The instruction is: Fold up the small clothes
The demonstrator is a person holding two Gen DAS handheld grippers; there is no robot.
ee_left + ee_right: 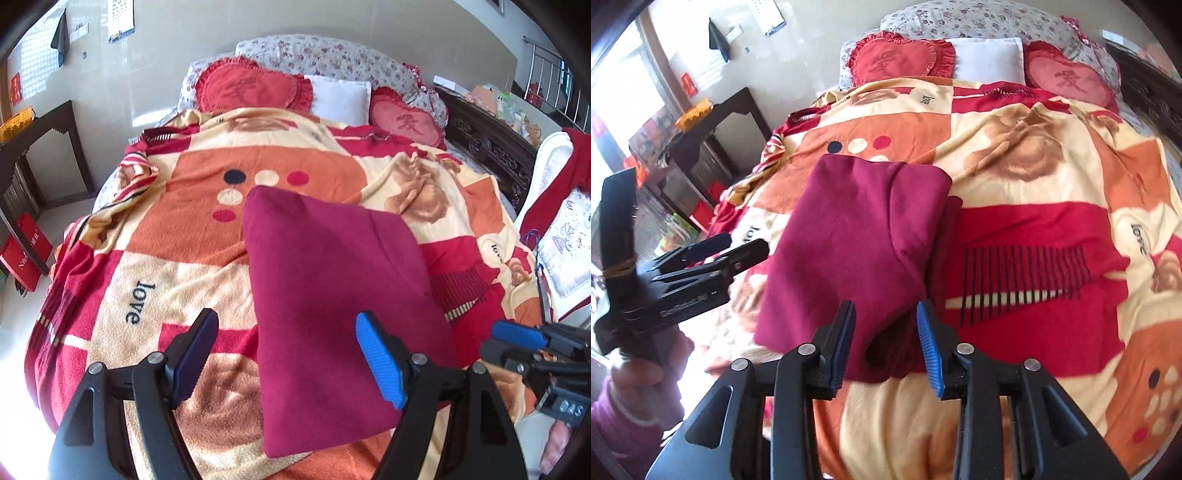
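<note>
A maroon knit garment (332, 277) (849, 229) lies folded into a thick pad on the patterned blanket (147, 258) (1052, 184) of the bed. In the left wrist view my left gripper (286, 315) hovers over the garment's near half, open wide, its pads clear of the cloth. It also shows at the left of the right wrist view, as the left gripper (746, 242) held in a hand. My right gripper (886, 304) stands above the garment's near corner, open by a narrow gap with nothing pinched. From the left wrist view the right gripper (491, 338) sits just right of the garment.
Two red heart cushions (251, 88) (406, 120) and a white pillow (341, 98) lie at the head of the bed. A dark wooden table (55, 140) and red boxes (26, 254) stand left of the bed. A white chair with red cloth (561, 206) is at the right.
</note>
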